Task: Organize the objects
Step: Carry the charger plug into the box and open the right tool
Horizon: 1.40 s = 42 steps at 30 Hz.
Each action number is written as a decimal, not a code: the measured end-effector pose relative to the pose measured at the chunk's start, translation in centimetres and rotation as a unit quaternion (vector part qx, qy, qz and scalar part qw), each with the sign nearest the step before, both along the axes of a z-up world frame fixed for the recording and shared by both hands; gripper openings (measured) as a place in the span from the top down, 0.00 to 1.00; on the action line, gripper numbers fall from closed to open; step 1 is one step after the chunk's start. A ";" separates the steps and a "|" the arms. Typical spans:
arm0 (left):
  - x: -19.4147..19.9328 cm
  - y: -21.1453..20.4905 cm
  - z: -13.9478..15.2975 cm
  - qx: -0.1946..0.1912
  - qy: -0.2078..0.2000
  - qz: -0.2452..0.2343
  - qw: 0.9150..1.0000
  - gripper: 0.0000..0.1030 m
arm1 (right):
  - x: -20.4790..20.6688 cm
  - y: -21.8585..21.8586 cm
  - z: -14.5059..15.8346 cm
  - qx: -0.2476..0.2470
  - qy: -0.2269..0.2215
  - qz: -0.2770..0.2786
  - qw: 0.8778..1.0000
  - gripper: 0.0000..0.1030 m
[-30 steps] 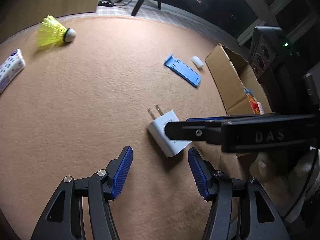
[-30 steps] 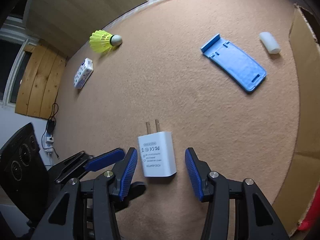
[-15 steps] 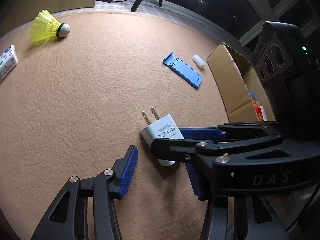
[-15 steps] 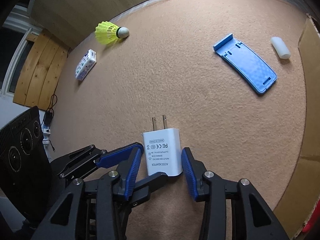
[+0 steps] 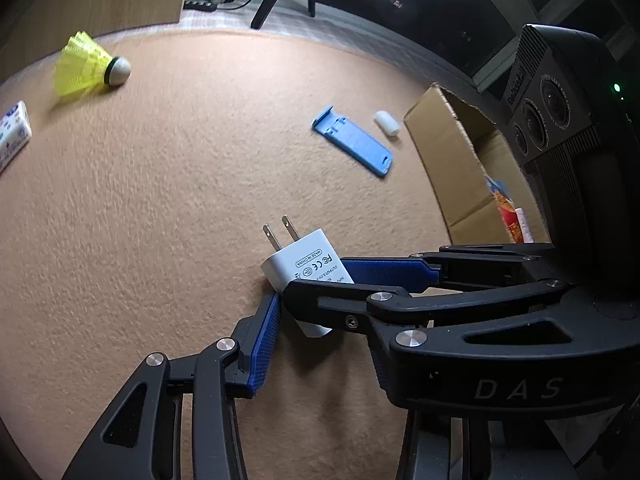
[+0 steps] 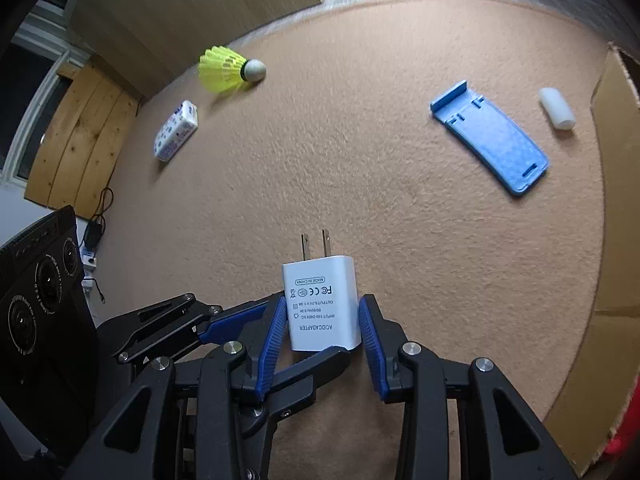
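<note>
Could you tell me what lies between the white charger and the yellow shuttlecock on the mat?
Nothing: in the right wrist view, only bare tan mat stretches from the charger to the shuttlecock.

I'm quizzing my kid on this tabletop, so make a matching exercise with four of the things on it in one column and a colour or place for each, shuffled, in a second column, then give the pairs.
Things:
1. shuttlecock
2. phone stand
3. power adapter
4. small capsule

Descriptions:
A. white, between the right gripper's fingers
B. blue, lying flat
C. whitish, beside the cardboard box
D. yellow skirt, pale tip

Pairs: 1-D, 2-B, 3-A, 4-C
</note>
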<state>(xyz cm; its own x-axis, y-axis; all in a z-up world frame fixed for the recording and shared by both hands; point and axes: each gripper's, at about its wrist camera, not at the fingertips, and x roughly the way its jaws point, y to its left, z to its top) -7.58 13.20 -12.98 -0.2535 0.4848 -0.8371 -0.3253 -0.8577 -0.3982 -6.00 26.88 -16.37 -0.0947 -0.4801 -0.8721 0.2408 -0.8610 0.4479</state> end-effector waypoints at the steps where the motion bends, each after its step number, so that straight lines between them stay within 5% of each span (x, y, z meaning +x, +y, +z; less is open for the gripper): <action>1: 0.0 0.2 0.2 -0.001 0.003 -0.001 1.000 0.56 | 0.1 0.2 0.3 -0.001 0.003 -0.001 1.000 0.66; 10: -0.3 2.9 3.9 0.001 0.047 -0.026 0.999 0.56 | 0.0 3.3 4.2 -0.006 0.048 -0.031 0.998 0.66; 21: -0.6 11.2 7.0 0.018 0.085 -0.097 0.991 0.56 | 1.1 11.5 7.6 0.005 0.088 -0.109 0.990 0.66; 32: 0.8 20.4 6.6 0.031 0.079 -0.178 0.980 0.56 | 3.2 20.1 7.1 0.013 0.083 -0.184 0.979 0.66; 42: 1.7 24.3 5.7 0.031 0.070 -0.210 0.975 0.56 | 4.1 24.4 6.1 0.011 0.072 -0.219 0.973 0.66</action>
